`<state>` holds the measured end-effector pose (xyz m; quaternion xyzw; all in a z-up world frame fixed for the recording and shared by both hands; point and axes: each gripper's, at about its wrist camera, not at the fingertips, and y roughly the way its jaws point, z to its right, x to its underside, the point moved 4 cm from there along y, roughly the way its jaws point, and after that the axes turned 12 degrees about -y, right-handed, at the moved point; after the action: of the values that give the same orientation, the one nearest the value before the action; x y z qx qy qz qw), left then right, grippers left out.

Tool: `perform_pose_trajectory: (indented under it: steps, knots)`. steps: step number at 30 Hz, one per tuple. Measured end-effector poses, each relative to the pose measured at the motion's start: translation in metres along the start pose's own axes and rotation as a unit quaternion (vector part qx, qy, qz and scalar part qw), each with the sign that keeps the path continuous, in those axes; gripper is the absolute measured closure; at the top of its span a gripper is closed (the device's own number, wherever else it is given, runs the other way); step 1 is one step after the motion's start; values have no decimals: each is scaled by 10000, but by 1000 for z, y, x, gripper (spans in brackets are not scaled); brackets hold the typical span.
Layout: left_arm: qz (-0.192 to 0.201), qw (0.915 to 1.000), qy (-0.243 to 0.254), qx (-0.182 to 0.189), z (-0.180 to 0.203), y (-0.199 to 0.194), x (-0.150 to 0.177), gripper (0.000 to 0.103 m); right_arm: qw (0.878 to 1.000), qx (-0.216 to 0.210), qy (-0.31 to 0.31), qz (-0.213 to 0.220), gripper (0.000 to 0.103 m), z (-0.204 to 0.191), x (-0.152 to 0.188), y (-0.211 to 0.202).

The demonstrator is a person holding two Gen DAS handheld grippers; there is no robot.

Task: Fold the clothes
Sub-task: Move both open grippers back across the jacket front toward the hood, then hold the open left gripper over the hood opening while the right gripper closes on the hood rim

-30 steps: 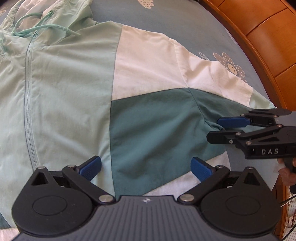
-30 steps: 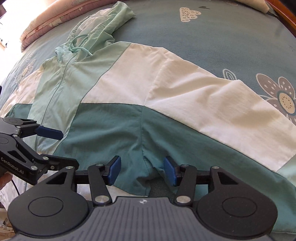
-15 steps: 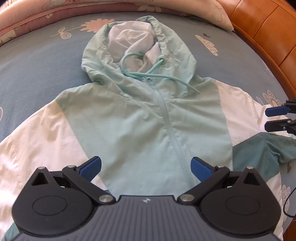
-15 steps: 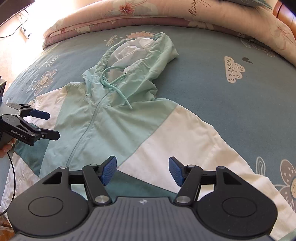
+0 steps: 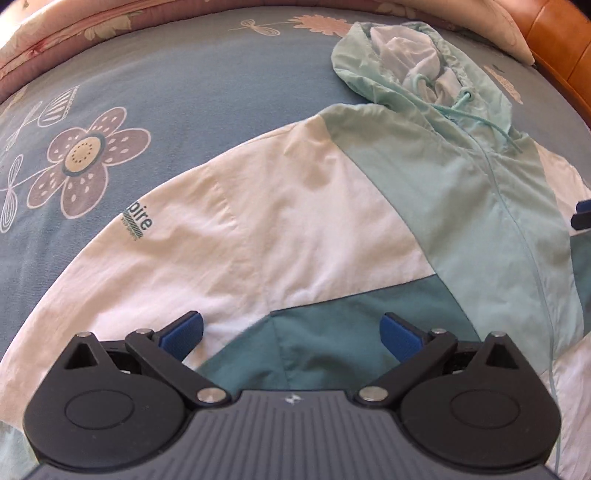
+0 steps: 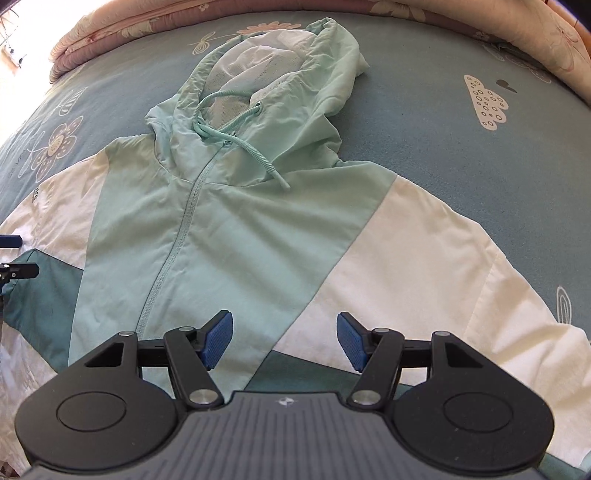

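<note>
Fingers on both grippers are wide apart w/ nothing in them. Left gripper [image 5: 291, 332] hangs over the jacket's [image 5: 369, 229] white sleeve and dark green patch, blue pads not touching cloth. Right gripper [image 6: 283, 341] hangs over the light green front, near where it meets the white sleeve on the other side.

Jacket lies flat, face up, zip closed, on the blue bed sheet [image 6: 443, 122] w/ flower prints. Hood [image 6: 273, 74] points to the far side, cord [image 6: 236, 144] loose over the chest. Small dark print sits on the left sleeve. Pink quilt [image 6: 155, 22] lies along the far edge of the bed.
</note>
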<state>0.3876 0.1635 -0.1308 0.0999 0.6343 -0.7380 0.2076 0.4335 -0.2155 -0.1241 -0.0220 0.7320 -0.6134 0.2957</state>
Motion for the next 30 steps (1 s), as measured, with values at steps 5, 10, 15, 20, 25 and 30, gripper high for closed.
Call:
perform_pose_trajectory:
  steps: [5, 10, 15, 20, 25, 30]
  knots:
    - [249, 9975, -466, 472, -6, 15, -33, 2, 9999, -129, 9, 94, 36, -13, -7, 9]
    - [-193, 9989, -290, 302, 4, 46, -44, 4, 9988, -391, -223, 184, 36, -20, -26, 17]
    - [-56, 9987, 224, 463, 25, 31, -77, 27, 9975, -105, -520, 463, 37, 7, -56, 10]
    - [454, 9962, 373, 650, 54, 39, -147, 27, 9949, 301, -387, 885, 47, 56, -109, 13]
    - [726, 9870, 370, 1386, 108, 60, -208, 27, 9851, 586, -674, 1467, 49, 89, -192, 31]
    - [867, 9674, 401, 2345, 177, 82, -232, 27, 9737, 720, -1149, 1834, 49, 101, -281, 57]
